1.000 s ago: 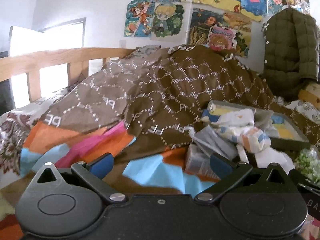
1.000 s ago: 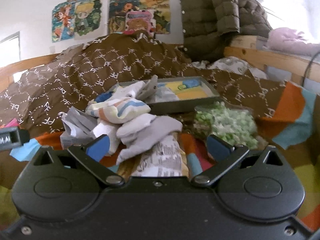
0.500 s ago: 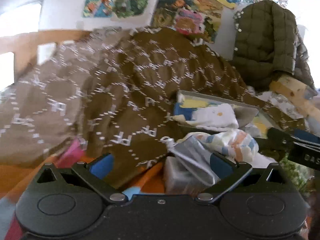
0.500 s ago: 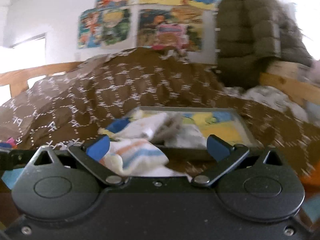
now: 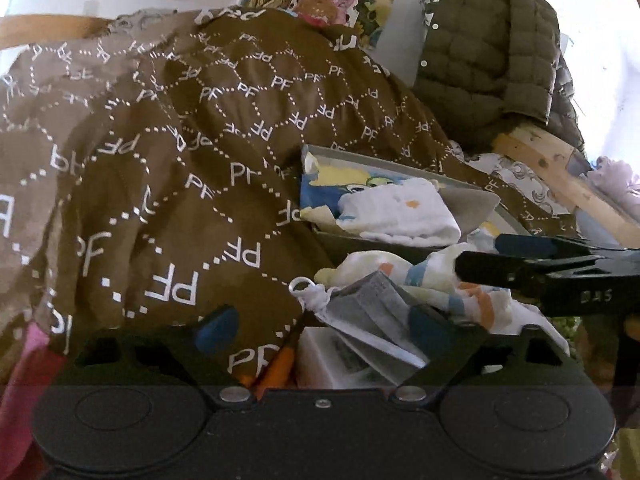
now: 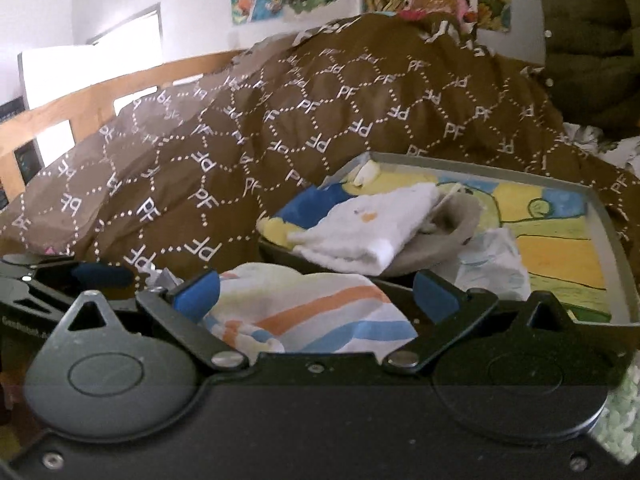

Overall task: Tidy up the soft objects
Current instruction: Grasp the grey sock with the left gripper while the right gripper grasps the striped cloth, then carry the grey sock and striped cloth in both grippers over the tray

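Observation:
A pile of soft things lies on the bed in front of a grey tray [image 6: 600,216]. My right gripper [image 6: 316,292] hangs over a striped cloth [image 6: 312,312], which lies between its closing jaws; the pads do not press on it. In the tray rest a folded white cloth [image 6: 372,228] and a grey cloth [image 6: 452,232]. My left gripper [image 5: 320,328] is closing too, with a grey face mask [image 5: 368,312] and a white box [image 5: 332,364] between its fingers, neither of them gripped. The right gripper [image 5: 476,256] reaches in from the right in the left wrist view.
A brown quilt with white lettering [image 5: 200,160] is heaped behind and left of the pile. An olive padded jacket [image 5: 488,52] hangs at the back right over a wooden rail [image 5: 560,176]. A bag of green pellets [image 6: 616,420] lies at the right edge.
Both grippers have swung toward the pile and the tray, which now look larger and nearer. The striped cloth now sits between the right jaws, and both pairs of jaws have narrowed slightly.

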`<state>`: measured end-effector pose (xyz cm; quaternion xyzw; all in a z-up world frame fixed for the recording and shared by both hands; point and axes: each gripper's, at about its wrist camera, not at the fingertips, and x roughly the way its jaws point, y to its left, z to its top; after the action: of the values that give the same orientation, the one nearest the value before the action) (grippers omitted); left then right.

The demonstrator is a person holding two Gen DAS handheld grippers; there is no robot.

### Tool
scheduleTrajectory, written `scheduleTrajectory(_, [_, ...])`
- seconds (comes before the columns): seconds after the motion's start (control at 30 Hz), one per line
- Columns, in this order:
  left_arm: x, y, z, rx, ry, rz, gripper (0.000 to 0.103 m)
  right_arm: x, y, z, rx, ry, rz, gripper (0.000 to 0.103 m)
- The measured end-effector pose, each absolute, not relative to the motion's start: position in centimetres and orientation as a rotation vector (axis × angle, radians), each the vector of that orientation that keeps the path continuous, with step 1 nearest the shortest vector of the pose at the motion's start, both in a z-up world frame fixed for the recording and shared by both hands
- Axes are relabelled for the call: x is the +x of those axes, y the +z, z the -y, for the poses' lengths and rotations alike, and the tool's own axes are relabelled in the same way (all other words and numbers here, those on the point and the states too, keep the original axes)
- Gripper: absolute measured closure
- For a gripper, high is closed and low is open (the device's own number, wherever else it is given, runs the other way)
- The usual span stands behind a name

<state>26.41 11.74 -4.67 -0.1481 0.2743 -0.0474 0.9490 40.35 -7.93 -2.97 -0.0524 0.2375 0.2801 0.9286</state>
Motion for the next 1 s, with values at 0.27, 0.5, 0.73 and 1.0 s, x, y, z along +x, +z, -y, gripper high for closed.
scheduleTrajectory(0.27, [26.3, -4.9, -10.9, -0.292, -0.148, -0.57, 0.052, 40.3, -4.7, 5.9, -0.122, 0.593, -0.521, 0.047])
scheduleTrajectory(0.5, [26.3, -4.5, -10.5, -0.288, -0.15, -0.561, 0.073, 39.5, -5.0, 5.5, -0.125, 0.598, -0.532, 0.092])
scheduleTrajectory(0.73, [26.3, -3.1, -10.6, -0.284, -0.143, -0.53, 0.102, 38.2, -3.5, 6.5, -0.128, 0.576, -0.458, 0.103])
scheduleTrajectory(1.0, [26.3, -2.0, -11.5, -0.32, -0.116, -0.503, 0.103, 37.3, -1.6, 6.7, -0.165, 0.565, -0.413, 0.103])
